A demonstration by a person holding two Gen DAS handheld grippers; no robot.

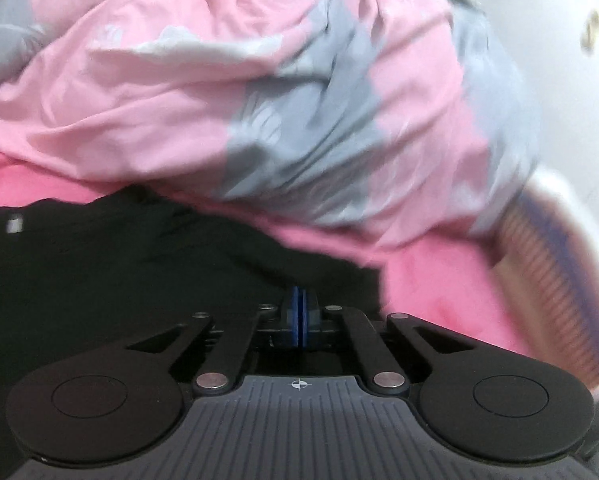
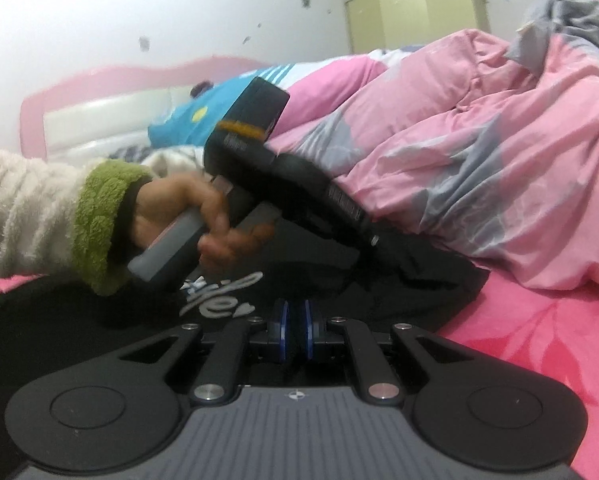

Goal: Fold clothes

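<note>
Left wrist view: the left gripper point(image 1: 299, 322) had its blue pads point(image 1: 295, 320) pressed flat together, and whether any cloth lay pinched between them could not be told. The fingertips rested low on a black garment point(image 1: 119, 264), which lay spread on a bright pink bed sheet point(image 1: 431, 280). Just beyond the garment rose a crumpled pink-and-grey duvet point(image 1: 259, 100), its lower edge overlapping the sheet. At the right edge, blurred, stood a ribbed basket-like wall point(image 1: 539, 280) beside the bed.

Right wrist view: the right gripper point(image 2: 295, 330) held its two blue-rimmed pads point(image 2: 279, 330) a narrow gap apart, with nothing seen between them, close above the same black garment point(image 2: 399, 292), whose pale script lettering point(image 2: 223, 300) lay just ahead of the left pad. Farther out, a hand point(image 2: 171, 216) in a fleecy white sleeve with a green cuff point(image 2: 103, 216) gripped the grey handle of the other gripper's body point(image 2: 251, 156), tilted nose-down onto the garment near the duvet point(image 2: 479, 160). Behind lay a blue printed cloth point(image 2: 195, 120), a pink-and-white headboard point(image 2: 99, 108), a white wall point(image 2: 139, 8) and a pale yellow cabinet point(image 2: 415, 12).
</note>
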